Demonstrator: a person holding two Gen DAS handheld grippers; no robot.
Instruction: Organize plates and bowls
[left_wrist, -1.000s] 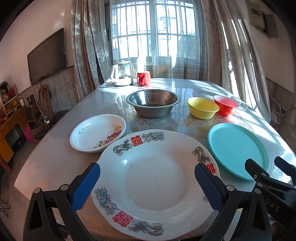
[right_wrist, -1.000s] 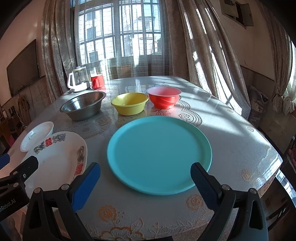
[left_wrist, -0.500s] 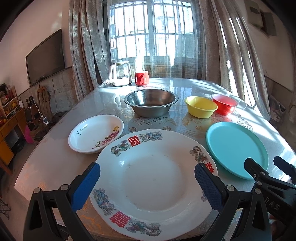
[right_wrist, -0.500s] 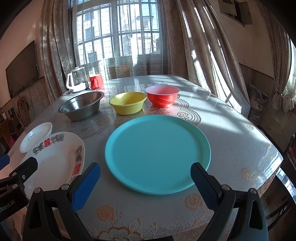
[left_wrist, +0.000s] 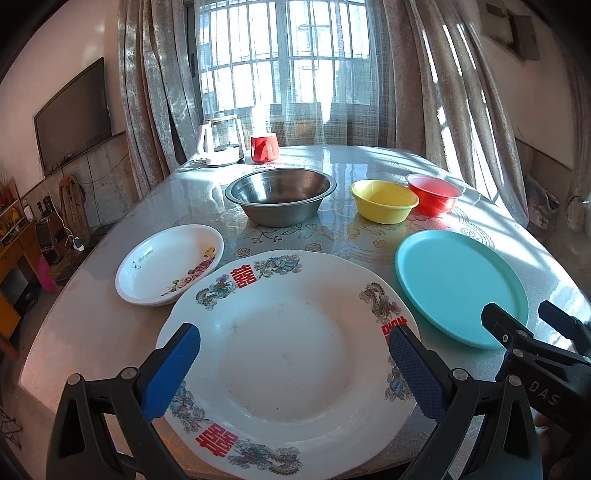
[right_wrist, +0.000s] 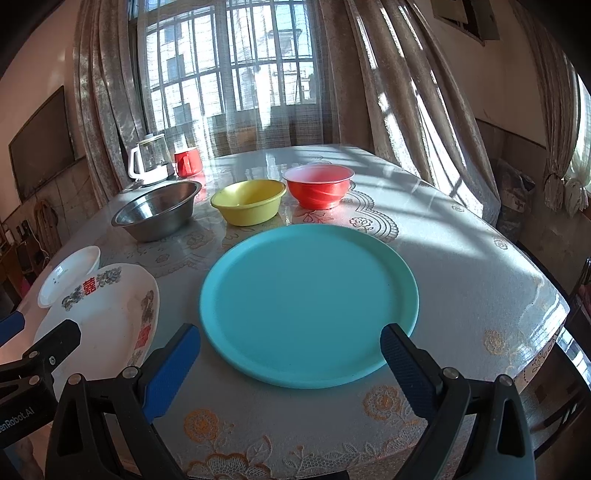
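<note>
- Left gripper (left_wrist: 291, 363): jaws spread wide, holding nothing, poised over the large patterned plate (left_wrist: 288, 369) at the near table edge.
- Right gripper (right_wrist: 290, 363): jaws likewise released, empty, facing the teal plate (right_wrist: 310, 306).
- Small white dish (left_wrist: 170, 264) touches the patterned plate's far-left rim; steel bowl (left_wrist: 280, 195), yellow bowl (left_wrist: 384, 201), red bowl (left_wrist: 434, 194) sit in a row beyond.
- Step, as judged: approach; nothing stacked yet.
- Next: a rim pinch on one plate, low and level.

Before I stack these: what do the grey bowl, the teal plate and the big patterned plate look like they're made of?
Grey bowl: metal, likely stainless steel; shiny, mirror-like reflections on its walls. Teal plate: probably plastic or melamine; matte, uniform colour, no glare. Patterned plate: glazed ceramic or melamine, can't tell which; glossy white with printed red and floral decals.
</note>
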